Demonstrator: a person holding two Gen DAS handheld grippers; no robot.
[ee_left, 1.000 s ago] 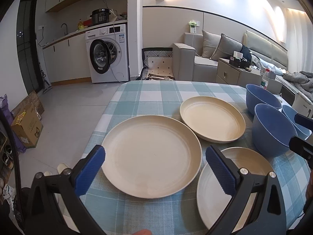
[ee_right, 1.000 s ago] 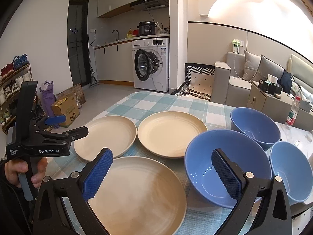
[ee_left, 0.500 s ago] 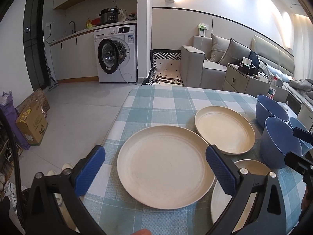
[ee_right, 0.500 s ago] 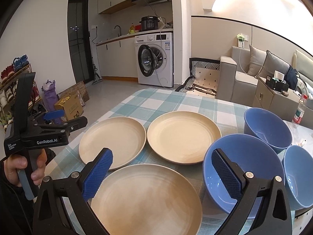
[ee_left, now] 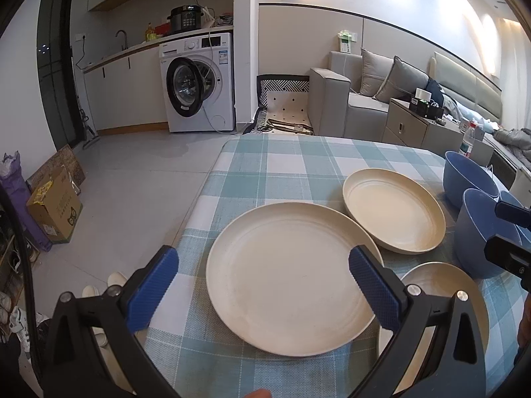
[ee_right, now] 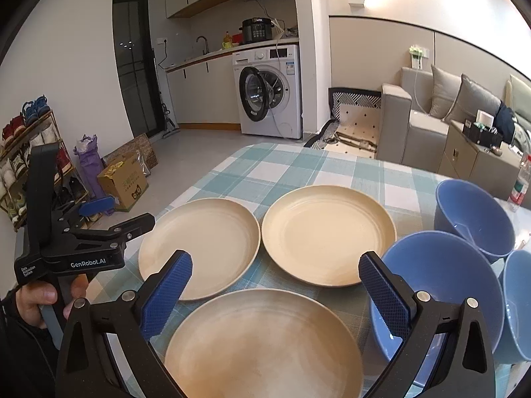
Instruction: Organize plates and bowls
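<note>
- Three cream plates and three blue bowls are sitting apart on the checked worktop (ee_right: 298, 165); nothing is stacked, so the sorting appears not to have begun.
- The left plate (ee_right: 199, 247), the far plate (ee_right: 328, 233) and the near plate (ee_right: 262, 345) are lying flat in a loose triangle, rims close together, faces up.
- The middle bowl (ee_right: 441, 292) is sitting just right of the near plate, with the far bowl (ee_right: 473, 219) behind it and the third bowl (ee_right: 517, 305) at the right edge; all are standing upright, mouths up.
- Being round, plates and bowls have no long axis to line up; only their upward-facing sides are giving a direction.
- The left claw (ee_left: 262, 295) is hovering wide open over the left plate (ee_left: 292, 275), holding nothing.
- The right claw (ee_right: 275, 295) is hanging equally wide open above the near plate and the middle bowl's rim, also empty.
- A hand (ee_right: 43, 301) is gripping the left tool's handle at the worktop's edge.
- Judging by this, all the gathering is remaining: plates into one pile, bowls nested into another.
</note>
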